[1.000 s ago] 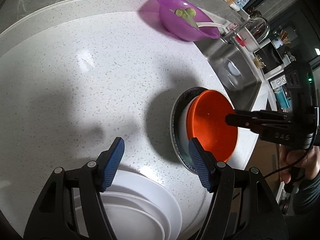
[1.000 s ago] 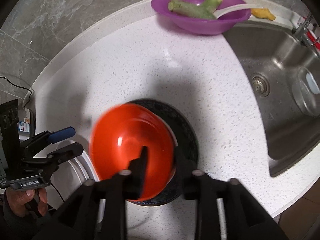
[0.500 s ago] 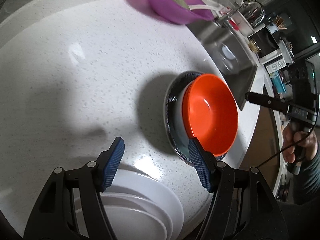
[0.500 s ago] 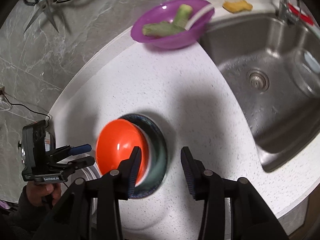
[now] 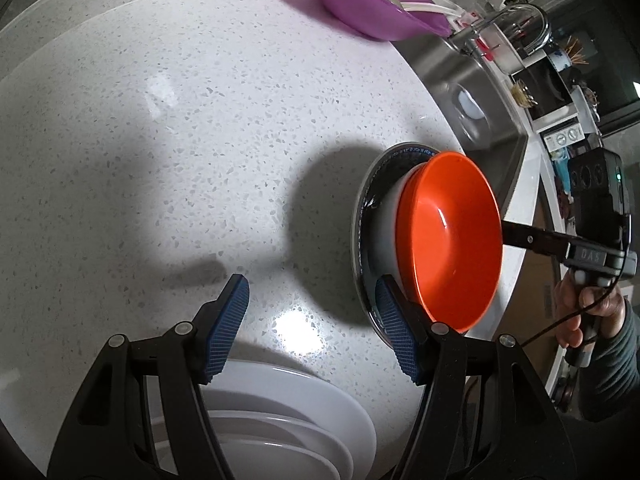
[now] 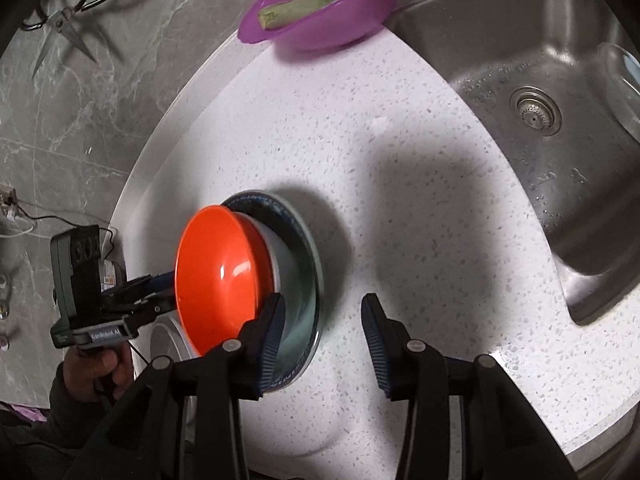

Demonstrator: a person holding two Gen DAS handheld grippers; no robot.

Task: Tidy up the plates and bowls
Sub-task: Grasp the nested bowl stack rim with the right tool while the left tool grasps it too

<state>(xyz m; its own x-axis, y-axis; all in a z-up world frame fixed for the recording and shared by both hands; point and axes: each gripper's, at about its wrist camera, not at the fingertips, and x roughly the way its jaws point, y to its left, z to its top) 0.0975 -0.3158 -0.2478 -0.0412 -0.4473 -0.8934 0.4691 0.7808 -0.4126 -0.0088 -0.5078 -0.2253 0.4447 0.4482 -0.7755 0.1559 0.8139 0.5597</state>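
Stacking bowls nr counter's [image 5: 200, 120] front edge, both grippers empty, jaws apart.
Risk: orange bowl [image 5: 452, 236] sits tilted in white bowl [image 5: 388, 232] on dark plate [image 5: 362, 216]; a nudge from right gripper [image 6: 323, 344] or left gripper [image 5: 312, 328] could slide it off.

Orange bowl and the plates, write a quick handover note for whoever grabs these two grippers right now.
Left gripper: open, empty, above the white plates stacked at the counter's near edge.
Right gripper: open, empty, beside the bowl stack.
Orange bowl sits nested in a white bowl, on a dark blue-rimmed plate, on the white counter.
Purple bowl with green vegetable pieces sits at the back by the sink.
Done: orange bowl stacked.
Left: probably joining the bowl stack and white plates; the purple bowl looks untouched.
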